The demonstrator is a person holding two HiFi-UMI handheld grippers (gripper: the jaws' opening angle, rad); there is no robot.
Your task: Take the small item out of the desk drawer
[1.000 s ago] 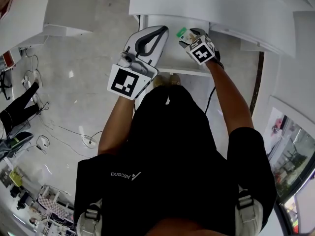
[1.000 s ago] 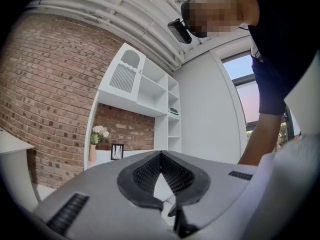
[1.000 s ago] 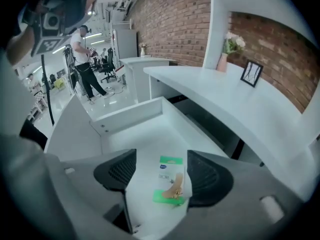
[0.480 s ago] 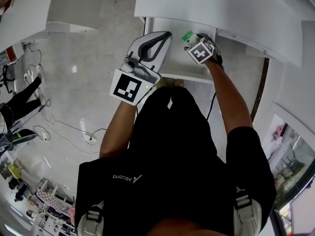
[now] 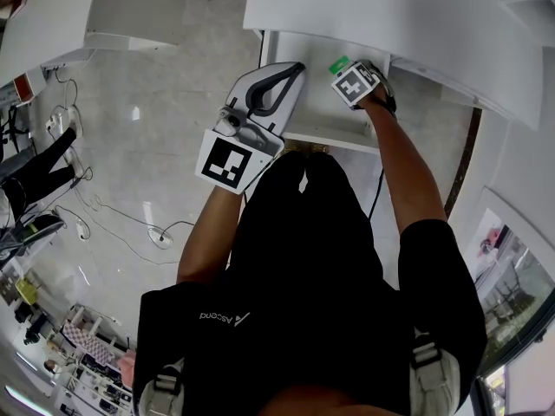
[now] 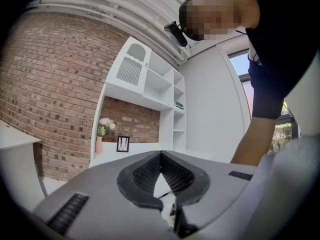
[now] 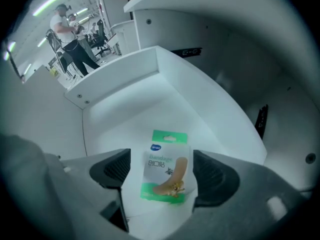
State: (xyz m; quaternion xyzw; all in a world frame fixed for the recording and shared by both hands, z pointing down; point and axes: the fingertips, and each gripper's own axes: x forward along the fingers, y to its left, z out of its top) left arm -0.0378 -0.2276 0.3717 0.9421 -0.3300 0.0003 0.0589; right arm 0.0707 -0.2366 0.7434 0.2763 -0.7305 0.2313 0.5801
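Lowered since the earlier frame: right tool (image 7: 164, 176), now deeper in the open drawer (image 7: 125, 71) and tipped more steeply nose-down. Its jaws have just been opening and stand wide apart.

Item 1, right tool. Grips nothing. The bandage packet (image 7: 166, 156) lies flat on the drawer floor directly between its two pads, clear of both, with the green header end pointing away from the tool. Judged purpose: the wide spread lets the pads straddle the packet before closing, and the steep downward attitude suits a flat thing lying inside walls.

Item 2, left tool (image 6: 160, 156). Sunk a little since the earlier frame. It is held level, to the left of the right tool, over the drawer's left side in the head view. Its jaws meet tip to tip with nothing between them. Whether it touches the drawer cannot be told. Judged purpose: parked clear of the right tool's approach.

Item 3, drawer. Pulled out from under the table (image 5: 364, 7). Beneath the right tool the floor shows nothing but the packet.

Item 4, task thing. The bandage packet is still inside the drawer, not yet lifted. Judged step: final descent, then closing. Judged risk: a thin, flat packet may slide on the smooth floor, or the pads may meet above it, so they likely need to reach floor level first.
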